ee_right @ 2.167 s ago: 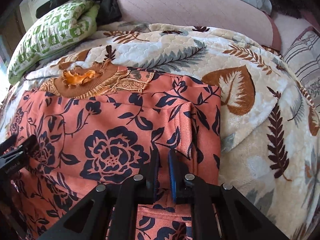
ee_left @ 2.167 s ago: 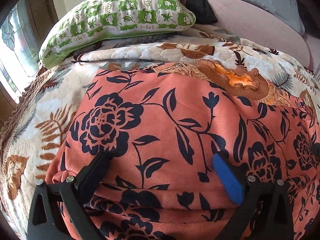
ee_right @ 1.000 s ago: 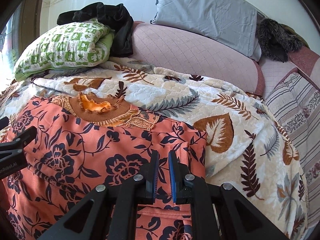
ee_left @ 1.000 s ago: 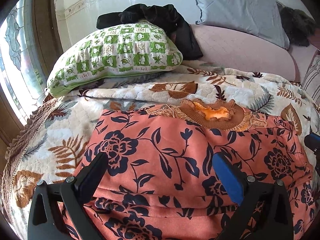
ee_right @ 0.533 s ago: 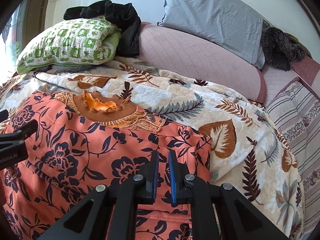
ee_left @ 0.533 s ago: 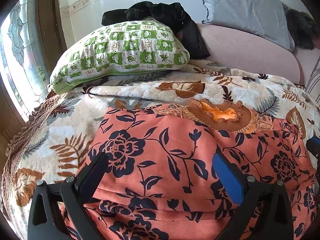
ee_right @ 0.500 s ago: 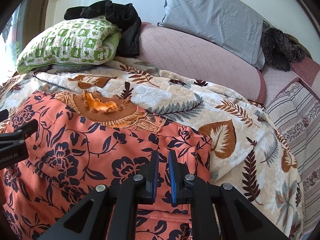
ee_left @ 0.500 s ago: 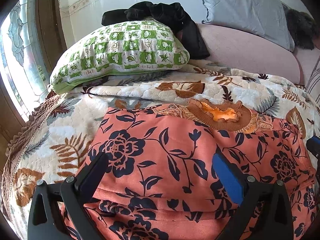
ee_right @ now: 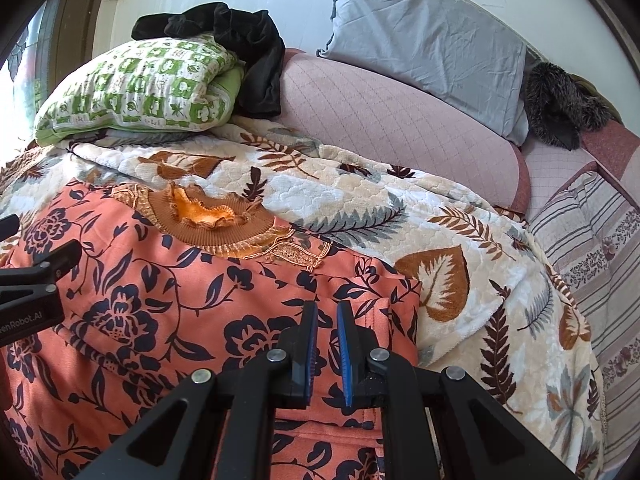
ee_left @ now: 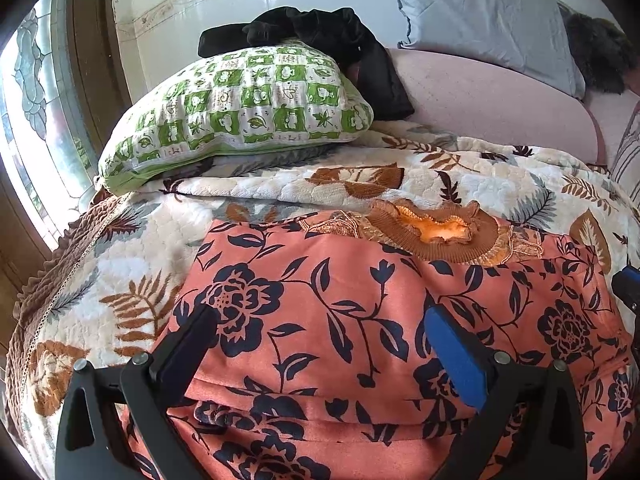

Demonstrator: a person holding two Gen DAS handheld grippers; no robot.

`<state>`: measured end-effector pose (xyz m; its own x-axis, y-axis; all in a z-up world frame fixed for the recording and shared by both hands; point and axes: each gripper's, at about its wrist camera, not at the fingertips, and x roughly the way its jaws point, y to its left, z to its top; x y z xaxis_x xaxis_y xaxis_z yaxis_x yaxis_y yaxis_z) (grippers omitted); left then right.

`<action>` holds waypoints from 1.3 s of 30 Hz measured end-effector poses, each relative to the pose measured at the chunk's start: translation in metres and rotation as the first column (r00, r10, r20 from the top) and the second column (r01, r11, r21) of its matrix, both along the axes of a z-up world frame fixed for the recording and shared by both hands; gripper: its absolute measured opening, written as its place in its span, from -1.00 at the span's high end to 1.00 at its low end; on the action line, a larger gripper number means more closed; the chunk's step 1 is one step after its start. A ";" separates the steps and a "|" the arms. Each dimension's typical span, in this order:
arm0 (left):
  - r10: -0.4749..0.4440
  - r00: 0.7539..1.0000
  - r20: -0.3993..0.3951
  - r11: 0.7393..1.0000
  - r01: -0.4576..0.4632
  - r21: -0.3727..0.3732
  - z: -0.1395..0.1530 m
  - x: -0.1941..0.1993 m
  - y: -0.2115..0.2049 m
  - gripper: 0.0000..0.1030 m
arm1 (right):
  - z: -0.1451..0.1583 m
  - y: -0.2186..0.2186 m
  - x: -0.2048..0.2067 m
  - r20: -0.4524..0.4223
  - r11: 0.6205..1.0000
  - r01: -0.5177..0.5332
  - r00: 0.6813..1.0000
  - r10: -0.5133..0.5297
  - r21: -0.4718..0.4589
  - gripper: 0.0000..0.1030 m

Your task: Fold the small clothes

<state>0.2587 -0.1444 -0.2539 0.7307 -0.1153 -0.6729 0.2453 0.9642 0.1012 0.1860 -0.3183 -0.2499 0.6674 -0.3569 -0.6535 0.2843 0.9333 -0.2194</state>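
**Two claws over a floral garment on the bed**

The right claw has its jaws drawn nearly together, only a thin slit between the blue-edged pads. They sit low over the right-hand part of the orange floral garment, by a vertical fold of cloth; whether a pinch of fabric is caught in the slit is hard to tell from this angle, since the cloth behind shows through the gap.

The left claw stands wide, its black finger on one side and its blue-padded finger on the other, with a broad stretch of the garment between them and nothing pressed. In the right wrist view part of its black frame shows at the left edge, over the same garment.

The garment lies spread on a leaf-patterned quilt covering the bed. Its lower part is doubled up in layered folds near both claws. At its far end is a brown ribbed collar with a ruffled orange lining and embroidered trim beside it.

Beyond the quilt, a green-and-white checked pillow lies to the left, with a black garment draped over its far side. A pink quilted cushion runs behind, a grey pillow leaning above it, and a dark furry item to its right. A striped cushion sits at the right edge
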 end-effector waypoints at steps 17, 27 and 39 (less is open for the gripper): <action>0.020 0.999 0.047 1.000 -0.020 0.005 0.009 -0.002 0.003 -1.00 | -0.009 -0.005 0.004 -0.025 0.999 0.013 1.000 -0.013 0.030 0.76; 0.022 0.999 0.050 1.000 -0.022 0.004 0.009 -0.003 0.003 -1.00 | -0.012 -0.007 0.006 -0.037 0.999 0.020 0.999 -0.019 0.047 0.76; 0.040 0.996 -0.079 0.999 -0.039 0.021 -0.014 0.013 0.008 -1.00 | -0.040 -0.048 0.012 -0.144 0.957 0.115 0.986 -0.079 0.265 0.76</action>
